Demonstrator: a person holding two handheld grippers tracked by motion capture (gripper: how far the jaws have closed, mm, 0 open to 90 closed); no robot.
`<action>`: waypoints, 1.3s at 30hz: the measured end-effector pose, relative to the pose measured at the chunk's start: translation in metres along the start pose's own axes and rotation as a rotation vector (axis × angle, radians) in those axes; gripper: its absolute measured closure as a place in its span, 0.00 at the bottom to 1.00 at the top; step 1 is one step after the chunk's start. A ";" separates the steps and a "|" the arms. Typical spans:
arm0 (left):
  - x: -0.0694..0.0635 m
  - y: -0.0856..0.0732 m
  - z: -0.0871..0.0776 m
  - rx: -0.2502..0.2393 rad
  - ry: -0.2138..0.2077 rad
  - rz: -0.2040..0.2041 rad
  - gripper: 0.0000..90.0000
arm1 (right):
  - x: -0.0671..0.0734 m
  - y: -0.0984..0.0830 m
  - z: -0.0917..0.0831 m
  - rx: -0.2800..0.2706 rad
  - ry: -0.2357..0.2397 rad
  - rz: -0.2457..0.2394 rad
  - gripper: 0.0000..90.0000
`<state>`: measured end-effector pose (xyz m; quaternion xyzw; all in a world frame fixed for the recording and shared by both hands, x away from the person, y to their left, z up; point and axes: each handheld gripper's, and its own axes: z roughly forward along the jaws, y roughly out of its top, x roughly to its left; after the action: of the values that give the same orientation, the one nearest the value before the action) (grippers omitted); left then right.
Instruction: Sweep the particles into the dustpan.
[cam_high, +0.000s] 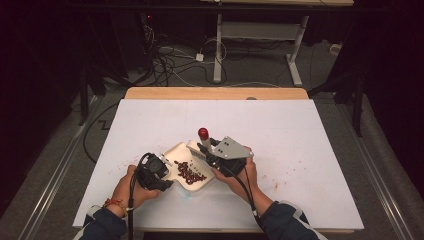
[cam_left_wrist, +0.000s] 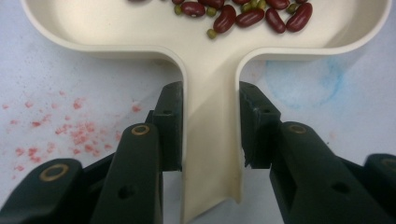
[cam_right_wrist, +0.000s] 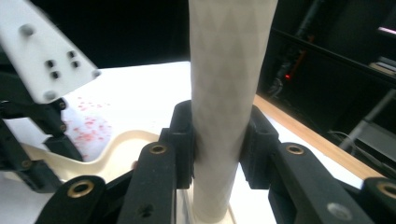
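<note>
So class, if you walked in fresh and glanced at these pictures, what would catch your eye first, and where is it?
Dark red beans heaped in a cream dustpan near the white table's front edge. The left gripper clamps the pan's handle; the right gripper clamps a white brush handle, red-tipped in the high view.

A dustpan (cam_high: 186, 165) lies on the surface (cam_high: 300, 150) near its front edge, with beans (cam_high: 190, 172) inside it. The left gripper (cam_high: 159, 169) sits at the pan's left, its fingers (cam_left_wrist: 170, 126) on either side of the pan's handle (cam_left_wrist: 211, 140). The right gripper (cam_high: 212, 152) is at the pan's right, its fingers (cam_right_wrist: 184, 140) around an upright brush handle (cam_right_wrist: 224, 93) standing behind the beans.
</note>
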<state>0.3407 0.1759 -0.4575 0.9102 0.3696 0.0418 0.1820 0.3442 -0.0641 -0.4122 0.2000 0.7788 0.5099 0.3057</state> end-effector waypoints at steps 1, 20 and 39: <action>0.000 0.000 0.000 -0.009 0.001 -0.002 0.71 | 0.003 0.001 0.001 0.000 0.013 -0.008 0.78; 0.000 0.004 0.006 -0.074 -0.005 -0.069 0.70 | 0.025 0.010 -0.008 0.007 0.088 0.024 0.78; 0.008 -0.005 0.005 -0.097 0.005 -0.118 0.70 | -0.017 0.021 -0.046 -0.045 0.067 0.117 0.78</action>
<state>0.3439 0.1830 -0.4646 0.8769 0.4205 0.0513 0.2271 0.3249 -0.0972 -0.3744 0.2209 0.7641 0.5505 0.2535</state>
